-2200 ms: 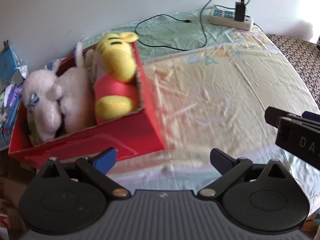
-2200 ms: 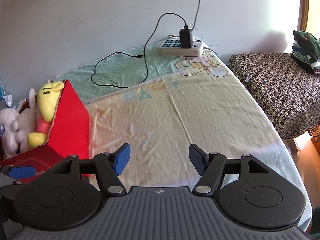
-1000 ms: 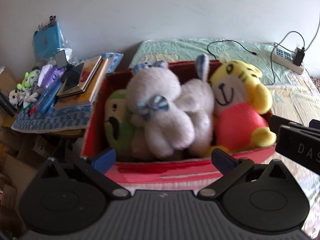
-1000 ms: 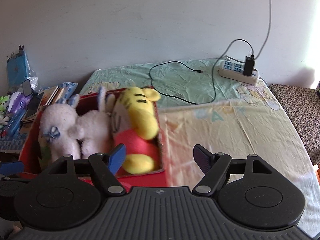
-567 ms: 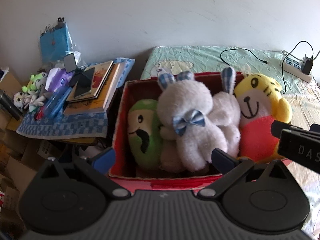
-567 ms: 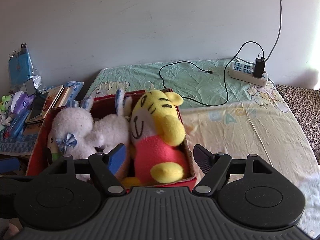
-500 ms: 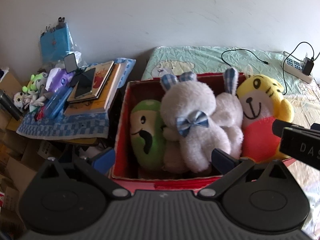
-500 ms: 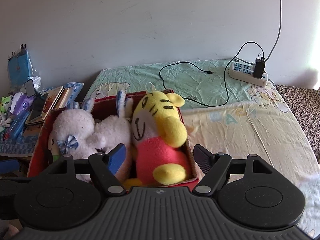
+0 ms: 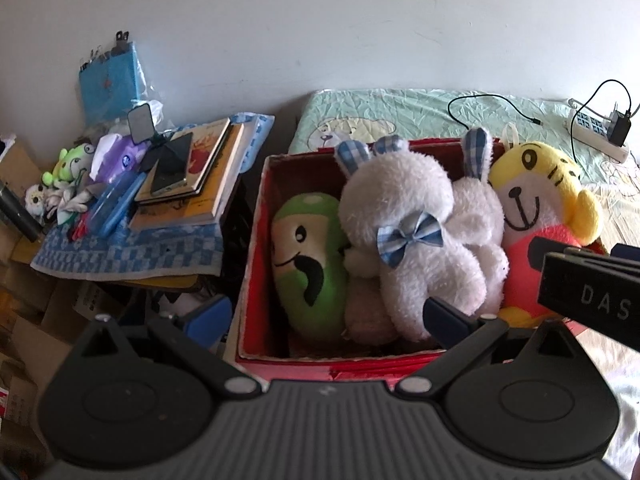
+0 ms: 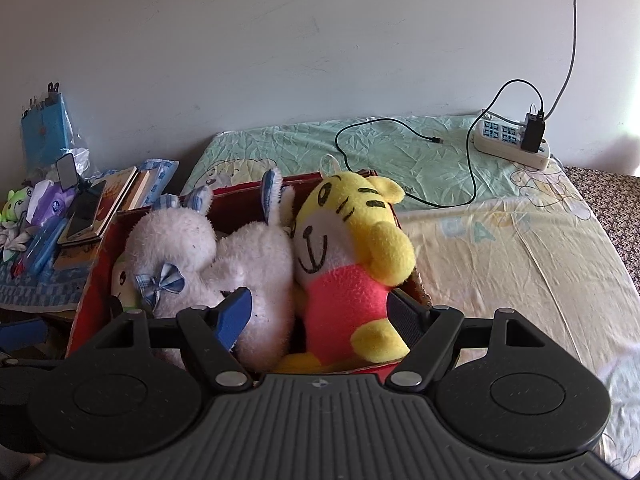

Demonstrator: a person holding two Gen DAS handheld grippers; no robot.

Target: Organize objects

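Observation:
A red box (image 9: 256,240) (image 10: 86,292) sits on the bed's left end, packed with plush toys. Inside lie a green toy (image 9: 308,256), a white rabbit with a blue checked bow (image 9: 416,240) (image 10: 208,256), and a yellow tiger in a pink shirt (image 9: 536,204) (image 10: 344,256). My left gripper (image 9: 324,316) hovers open over the box's near left corner, holding nothing. My right gripper (image 10: 318,314) is open too, low in front of the tiger and the rabbit. The right gripper's black body (image 9: 588,292) crosses the left wrist view at the right.
A side table (image 9: 120,256) left of the box carries books (image 9: 192,176), a phone, pens and small toys on a blue checked cloth. A power strip (image 10: 508,140) with a black cable (image 10: 400,160) lies at the bed's far end. Cardboard boxes (image 9: 24,320) sit low left.
Both views swung left from the open bed sheet onto the red box. Over the last half second both grippers edged closer to the toys. The jaws stayed open.

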